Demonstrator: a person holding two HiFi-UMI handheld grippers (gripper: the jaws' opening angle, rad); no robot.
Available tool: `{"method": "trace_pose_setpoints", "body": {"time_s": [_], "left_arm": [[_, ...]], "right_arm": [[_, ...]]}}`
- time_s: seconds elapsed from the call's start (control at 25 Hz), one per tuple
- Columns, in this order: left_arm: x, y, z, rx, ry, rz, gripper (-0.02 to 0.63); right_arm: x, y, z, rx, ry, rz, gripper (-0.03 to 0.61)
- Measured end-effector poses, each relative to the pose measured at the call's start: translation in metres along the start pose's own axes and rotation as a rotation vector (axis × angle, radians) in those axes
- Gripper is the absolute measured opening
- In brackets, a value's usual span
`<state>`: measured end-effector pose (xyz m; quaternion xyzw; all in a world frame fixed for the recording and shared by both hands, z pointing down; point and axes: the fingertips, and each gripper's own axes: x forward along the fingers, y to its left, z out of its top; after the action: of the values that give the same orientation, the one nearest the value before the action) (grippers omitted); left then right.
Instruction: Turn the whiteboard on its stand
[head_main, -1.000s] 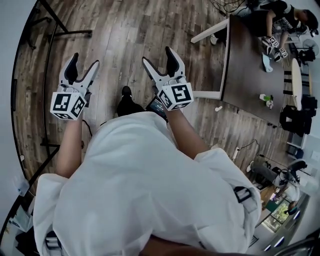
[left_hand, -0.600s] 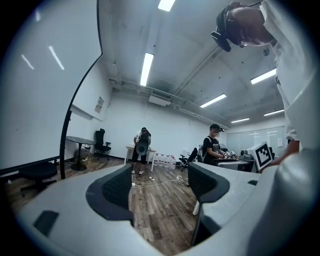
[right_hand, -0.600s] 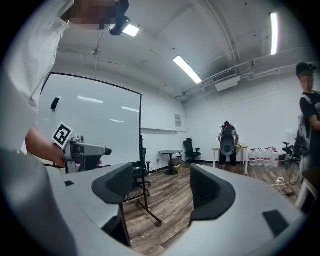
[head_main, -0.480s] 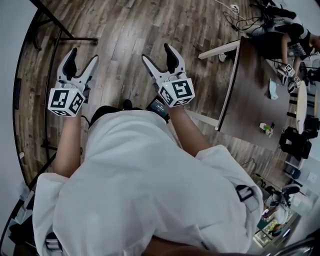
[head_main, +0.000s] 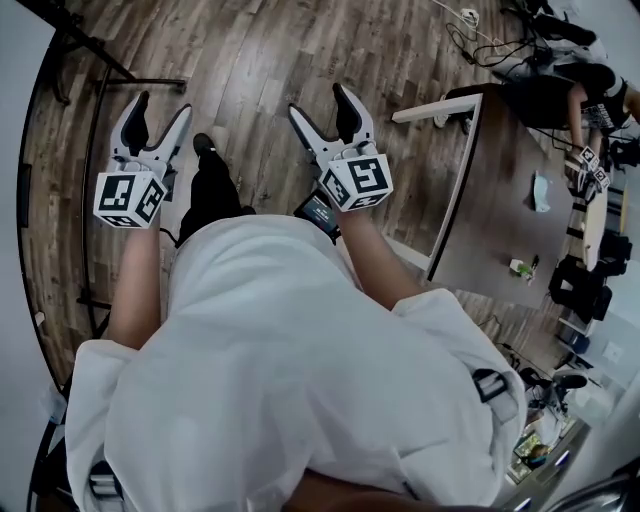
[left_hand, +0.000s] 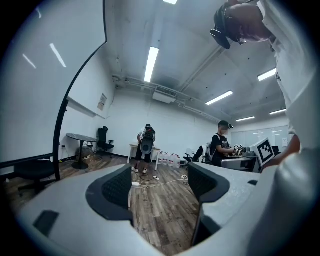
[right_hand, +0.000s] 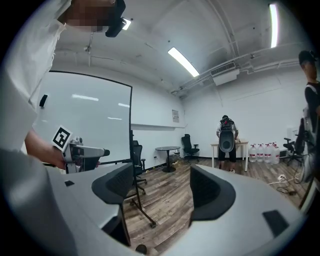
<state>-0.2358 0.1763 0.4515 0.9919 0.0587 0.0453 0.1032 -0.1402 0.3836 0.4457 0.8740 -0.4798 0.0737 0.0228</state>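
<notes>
Wood-plank floor (head_main: 260, 60), white walls (right_hand: 280, 105), ceiling strip lights (left_hand: 151, 64), dark table (head_main: 500, 200) at right.

I find the whiteboard (right_hand: 85, 120) upright on its stand (right_hand: 141, 214); the panel is white, blank and glossy (ceiling lights reflect as streaks), bounded by a thin dark frame (left_hand: 64, 107); in the right gripper view I see its face, with the dark side post running down to a slanted black foot on the wood floor; from the head view I make out a black foot bar (head_main: 140, 81) at upper left.
</notes>
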Motion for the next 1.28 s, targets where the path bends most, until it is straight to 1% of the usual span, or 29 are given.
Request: {"method": "trace_pose_setpoints", "body": {"time_s": [0.12, 0.2, 0.4, 0.56, 0.68, 0.84, 1.0, 1.16, 1.28], "left_arm": [[0.032, 0.026, -0.008, -0.004, 0.028, -0.022, 0.336], [0.056, 0.048, -0.007, -0.01, 0.035, -0.03, 0.336], [0.115, 0.115, 0.015, -0.044, 0.013, -0.015, 0.336], [0.153, 0.168, 0.037, -0.036, 0.014, -0.02, 0.336], [0.177, 0.212, 0.047, -0.04, 0.008, -0.008, 0.336], [0.194, 0.264, 0.064, -0.035, -0.015, 0.038, 0.336], [0.193, 0.304, 0.077, -0.04, -0.045, 0.107, 0.336], [0.184, 0.338, 0.081, -0.042, -0.062, 0.195, 0.336], [0.179, 0.36, 0.08, -0.042, -0.073, 0.285, 0.336]], "right_arm": [[0.033, -0.017, 0.0, 0.002, 0.018, -0.018, 0.354], [0.06, -0.03, 0.002, 0.001, 0.026, -0.029, 0.354], [0.143, -0.059, 0.017, 0.0, 0.032, -0.046, 0.354], [0.22, -0.07, 0.039, -0.013, 0.024, -0.033, 0.354], [0.283, -0.074, 0.052, -0.022, 0.018, -0.011, 0.354], [0.353, -0.066, 0.072, -0.03, -0.008, 0.046, 0.354], [0.404, -0.052, 0.081, -0.04, -0.016, 0.115, 0.354], [0.453, -0.039, 0.089, -0.043, -0.028, 0.195, 0.354], [0.49, -0.029, 0.093, -0.042, -0.046, 0.292, 0.351]]}}
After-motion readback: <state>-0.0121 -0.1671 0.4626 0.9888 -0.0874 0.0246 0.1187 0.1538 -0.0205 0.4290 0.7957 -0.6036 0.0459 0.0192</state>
